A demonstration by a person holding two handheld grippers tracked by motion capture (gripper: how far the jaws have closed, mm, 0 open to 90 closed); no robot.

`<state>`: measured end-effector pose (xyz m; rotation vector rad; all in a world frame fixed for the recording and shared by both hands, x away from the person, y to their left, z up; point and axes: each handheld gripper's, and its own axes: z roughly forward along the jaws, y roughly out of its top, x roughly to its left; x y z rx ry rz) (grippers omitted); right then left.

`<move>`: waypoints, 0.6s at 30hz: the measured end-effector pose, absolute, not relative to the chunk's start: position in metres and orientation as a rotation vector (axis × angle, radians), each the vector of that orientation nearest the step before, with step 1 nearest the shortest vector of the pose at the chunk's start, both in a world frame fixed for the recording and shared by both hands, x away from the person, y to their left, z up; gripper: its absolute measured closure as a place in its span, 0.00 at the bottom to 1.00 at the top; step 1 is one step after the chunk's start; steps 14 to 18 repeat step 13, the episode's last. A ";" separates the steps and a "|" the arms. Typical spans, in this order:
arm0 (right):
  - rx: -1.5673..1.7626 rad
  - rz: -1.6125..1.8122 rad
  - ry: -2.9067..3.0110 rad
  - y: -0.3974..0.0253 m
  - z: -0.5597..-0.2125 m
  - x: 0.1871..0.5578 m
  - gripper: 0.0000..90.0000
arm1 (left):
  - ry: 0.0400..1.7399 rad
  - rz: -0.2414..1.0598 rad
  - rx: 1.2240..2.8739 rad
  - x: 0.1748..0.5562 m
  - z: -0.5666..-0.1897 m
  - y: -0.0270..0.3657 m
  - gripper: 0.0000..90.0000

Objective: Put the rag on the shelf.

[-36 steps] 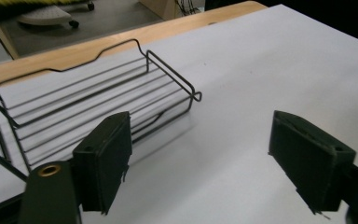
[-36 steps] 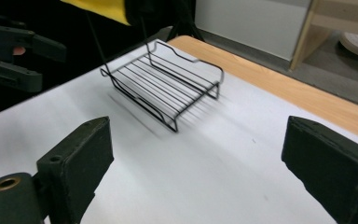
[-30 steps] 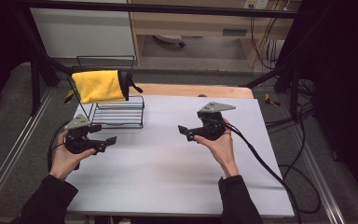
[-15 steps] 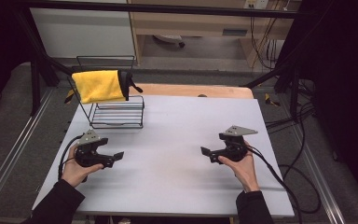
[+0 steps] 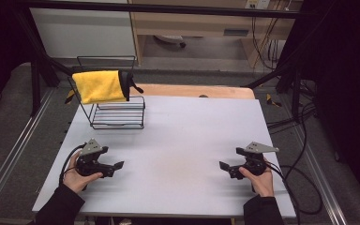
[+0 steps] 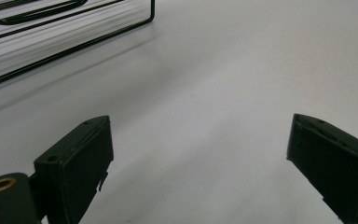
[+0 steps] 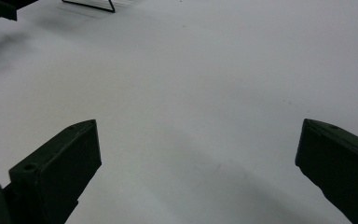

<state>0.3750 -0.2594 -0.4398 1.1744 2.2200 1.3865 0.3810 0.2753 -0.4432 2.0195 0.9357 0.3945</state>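
Both pairs of jaws are spread wide over bare tabletop, pinching nothing. Your left gripper (image 5: 112,167) and right gripper (image 5: 226,167) sit low at the near corners, pointing inward, well apart. The yellow cloth (image 5: 98,86) drapes over the wire rack (image 5: 117,115) at far left.

Yellow cloth (image 5: 98,86) — soft, napped; rack (image 5: 117,116) of thin black wire; tabletop (image 5: 187,140) smooth, matt grey-white; both grippers' jaws — matt black plastic.
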 end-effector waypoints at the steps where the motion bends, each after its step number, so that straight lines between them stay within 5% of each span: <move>1: 1.187 1.386 2.215 -0.261 -0.440 0.374 0.01 | 0.935 0.394 2.020 0.381 -0.444 0.275 0.08; 18: 1.200 1.338 2.239 -0.265 -0.449 0.369 0.01 | 0.935 0.396 2.006 0.379 -0.444 0.280 0.08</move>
